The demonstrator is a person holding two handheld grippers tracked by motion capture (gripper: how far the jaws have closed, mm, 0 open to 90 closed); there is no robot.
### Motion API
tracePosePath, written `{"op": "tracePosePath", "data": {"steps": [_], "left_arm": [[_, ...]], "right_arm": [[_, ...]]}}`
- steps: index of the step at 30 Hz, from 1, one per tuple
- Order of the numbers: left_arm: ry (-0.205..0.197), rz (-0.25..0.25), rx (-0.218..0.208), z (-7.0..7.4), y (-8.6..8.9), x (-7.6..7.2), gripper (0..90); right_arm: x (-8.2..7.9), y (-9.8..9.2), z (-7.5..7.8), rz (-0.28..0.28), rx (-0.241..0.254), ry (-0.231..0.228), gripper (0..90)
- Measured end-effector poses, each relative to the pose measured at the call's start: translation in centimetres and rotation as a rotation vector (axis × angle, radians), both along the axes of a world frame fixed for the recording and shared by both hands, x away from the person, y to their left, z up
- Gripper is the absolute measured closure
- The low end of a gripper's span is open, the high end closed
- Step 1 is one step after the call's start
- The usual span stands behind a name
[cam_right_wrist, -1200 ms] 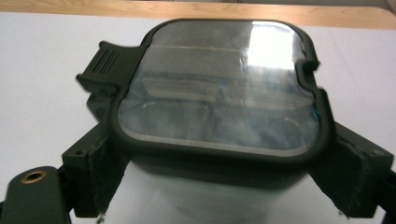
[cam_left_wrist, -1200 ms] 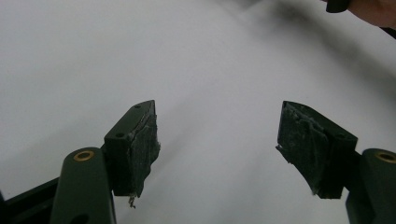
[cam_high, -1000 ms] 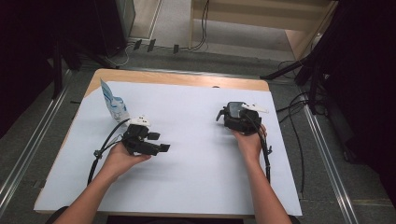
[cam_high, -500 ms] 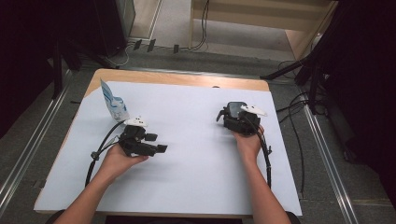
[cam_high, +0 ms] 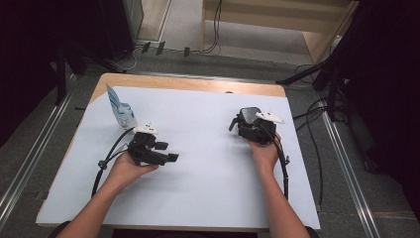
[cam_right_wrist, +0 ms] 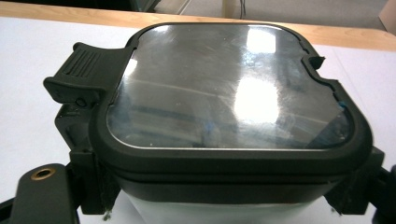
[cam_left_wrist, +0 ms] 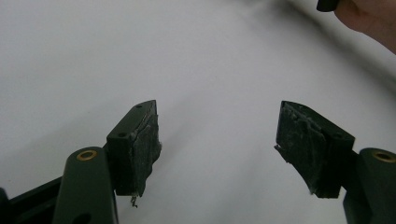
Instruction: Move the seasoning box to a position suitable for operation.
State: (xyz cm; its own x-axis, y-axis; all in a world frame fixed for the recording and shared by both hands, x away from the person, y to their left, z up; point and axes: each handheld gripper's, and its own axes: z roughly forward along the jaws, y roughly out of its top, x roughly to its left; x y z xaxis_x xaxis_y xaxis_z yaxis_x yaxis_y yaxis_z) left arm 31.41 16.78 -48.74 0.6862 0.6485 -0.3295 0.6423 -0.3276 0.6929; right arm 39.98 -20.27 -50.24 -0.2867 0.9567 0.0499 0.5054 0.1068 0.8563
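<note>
From above, a person holds the left hand-held gripper (cam_high: 171, 157) low over the white-covered bench (cam_high: 208, 198), and its own view shows the jaws standing wide apart with only bare white surface between them. The right hand-held gripper (cam_high: 236, 124) is closed on a dark square container (cam_right_wrist: 224, 116) with a clear lid and side latch, seen close up in its own view. A blue-and-white pouch (cam_high: 120, 111) stands at the bench's far left.

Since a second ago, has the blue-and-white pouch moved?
No. The blue-and-white pouch stands at the same spot by the white mat's far left corner, just beyond the left gripper, as in both earlier high views.
</note>
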Motion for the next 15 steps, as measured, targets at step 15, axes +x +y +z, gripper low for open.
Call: {"op": "tracePosePath", "data": {"steps": [15], "left_arm": [[-0.004, -0.012, -0.004, 0.5, 0.5, 0.9, 41.6]], "right_arm": [[-3.1, 1.3, 1.8, 0.093, 0.03, 0.007, 15.9]]}}
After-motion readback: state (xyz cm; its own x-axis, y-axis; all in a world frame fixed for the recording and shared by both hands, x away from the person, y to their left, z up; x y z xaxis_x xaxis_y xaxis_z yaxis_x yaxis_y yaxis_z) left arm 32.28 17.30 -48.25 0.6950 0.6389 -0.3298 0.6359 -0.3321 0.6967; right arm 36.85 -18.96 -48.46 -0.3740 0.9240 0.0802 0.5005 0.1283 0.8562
